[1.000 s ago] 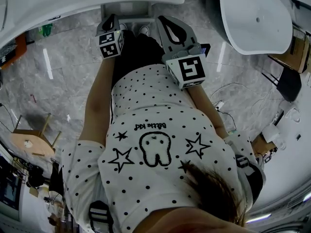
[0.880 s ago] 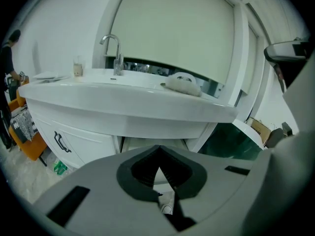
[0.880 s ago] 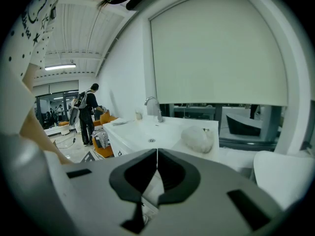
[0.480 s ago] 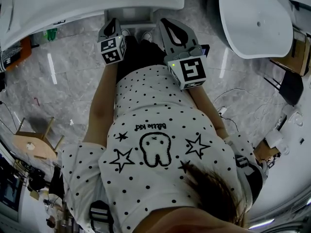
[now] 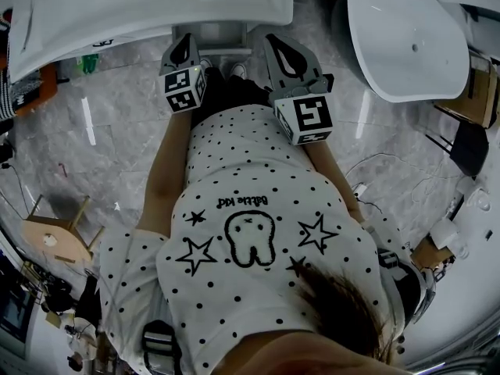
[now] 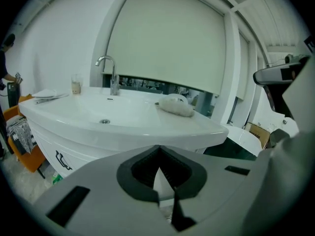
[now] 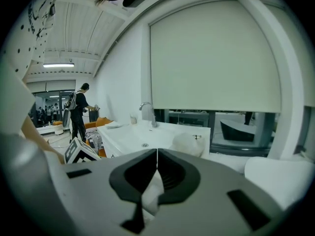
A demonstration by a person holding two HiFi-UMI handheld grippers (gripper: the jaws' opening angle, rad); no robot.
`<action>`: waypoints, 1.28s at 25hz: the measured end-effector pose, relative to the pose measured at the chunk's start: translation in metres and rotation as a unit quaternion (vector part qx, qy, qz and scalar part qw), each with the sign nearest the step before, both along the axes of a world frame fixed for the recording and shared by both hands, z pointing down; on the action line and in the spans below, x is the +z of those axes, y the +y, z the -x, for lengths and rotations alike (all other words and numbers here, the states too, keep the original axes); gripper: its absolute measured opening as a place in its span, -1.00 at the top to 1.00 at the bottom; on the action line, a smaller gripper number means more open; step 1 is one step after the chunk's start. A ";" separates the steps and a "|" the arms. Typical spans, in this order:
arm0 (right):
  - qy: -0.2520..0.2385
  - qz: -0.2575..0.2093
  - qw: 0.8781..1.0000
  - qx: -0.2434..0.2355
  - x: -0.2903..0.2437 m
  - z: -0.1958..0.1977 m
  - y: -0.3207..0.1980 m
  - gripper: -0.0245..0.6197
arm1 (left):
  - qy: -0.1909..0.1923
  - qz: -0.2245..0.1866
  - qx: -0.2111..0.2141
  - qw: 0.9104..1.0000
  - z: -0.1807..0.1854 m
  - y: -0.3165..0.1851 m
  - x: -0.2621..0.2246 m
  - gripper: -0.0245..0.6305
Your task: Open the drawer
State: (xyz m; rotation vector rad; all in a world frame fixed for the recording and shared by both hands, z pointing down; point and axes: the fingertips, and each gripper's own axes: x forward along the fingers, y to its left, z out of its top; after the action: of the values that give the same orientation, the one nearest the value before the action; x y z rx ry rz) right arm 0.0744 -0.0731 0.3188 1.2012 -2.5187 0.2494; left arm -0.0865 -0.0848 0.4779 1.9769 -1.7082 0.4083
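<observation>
White sink [image 6: 147, 127] w/ a shiny tap [image 6: 110, 73] at the back, a small glass [image 6: 76, 86] near it & a rolled white cloth [image 6: 174, 105] by the other edge; big pale blind [image 6: 167, 38] behind. Grey stone floor [image 5: 117, 131] has a little wood stool [image 5: 55, 237] on it, well apart from a round white basin [image 5: 406, 37]. Far off, a person [image 7: 78, 109] stands w/ a backpack on.

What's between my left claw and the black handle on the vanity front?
Nothing: the left gripper view shows only open air between the shut left claw and the black handle.
</observation>
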 end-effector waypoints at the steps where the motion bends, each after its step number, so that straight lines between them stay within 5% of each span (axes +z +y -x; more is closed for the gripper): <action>1: -0.001 -0.002 1.000 0.006 -0.001 -0.003 0.000 0.88 | -0.001 -0.005 0.000 1.000 0.000 0.000 -0.005 0.91; 8: -0.003 -0.019 0.999 0.042 -0.010 -0.029 -0.006 0.88 | 0.013 -0.050 -0.004 0.999 -0.003 -0.006 -0.049 0.91; 26: -0.003 -0.053 0.998 0.045 -0.025 -0.042 0.000 0.88 | 0.029 -0.154 0.043 0.987 -0.031 0.006 -0.168 0.91; 32: -0.001 -0.052 0.998 0.045 -0.025 0.006 -0.003 0.88 | 0.042 -0.170 0.061 0.983 0.005 0.013 -0.193 0.92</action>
State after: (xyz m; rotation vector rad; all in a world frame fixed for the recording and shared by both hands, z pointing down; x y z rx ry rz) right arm 0.0684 -0.0759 0.2936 1.3569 -2.5098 0.1433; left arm -0.0917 -0.0717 0.2853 2.3109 -1.6985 0.0735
